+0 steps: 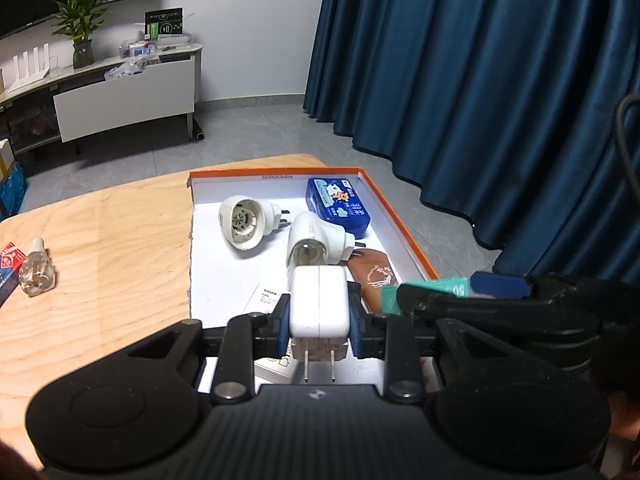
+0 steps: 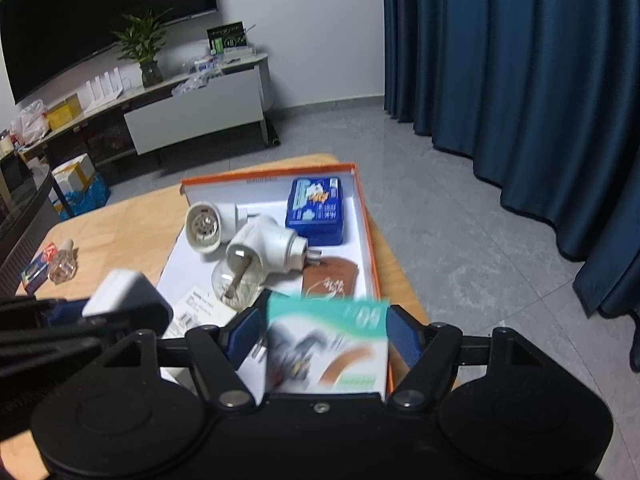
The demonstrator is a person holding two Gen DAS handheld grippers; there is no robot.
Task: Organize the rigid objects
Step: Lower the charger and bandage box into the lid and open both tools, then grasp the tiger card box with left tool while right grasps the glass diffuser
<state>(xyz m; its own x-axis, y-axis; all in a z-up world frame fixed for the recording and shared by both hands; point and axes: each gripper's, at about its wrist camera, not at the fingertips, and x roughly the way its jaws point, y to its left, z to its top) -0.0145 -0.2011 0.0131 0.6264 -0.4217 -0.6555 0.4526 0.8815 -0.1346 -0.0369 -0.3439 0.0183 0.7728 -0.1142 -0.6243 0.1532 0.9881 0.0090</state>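
The left gripper point(image 1: 319, 322) is squeezing the white charger point(image 1: 318, 304) and the right gripper point(image 2: 320, 334), jaws wide, is holding the teal box point(image 2: 328, 344), so both could be bumping together over the tray point(image 1: 400, 216) near the counter's point(image 1: 100, 248) right edge.

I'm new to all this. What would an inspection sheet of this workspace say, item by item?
Surface: light wooden table, with an orange-edged white tray on it.
Job's things: in the tray, two white plug-in devices, a blue tin and a brown leather case.
Clutter: a small clear bottle and a red-and-blue packet on the table left of the tray.
Grippers: left gripper shut on a white charger; right gripper has its jaws on either side of a teal-and-white box, which is blurred.
Cables: a dark cable at the right edge of the left wrist view.
Surroundings: blue curtain, grey tiled floor, TV cabinet with a potted plant.
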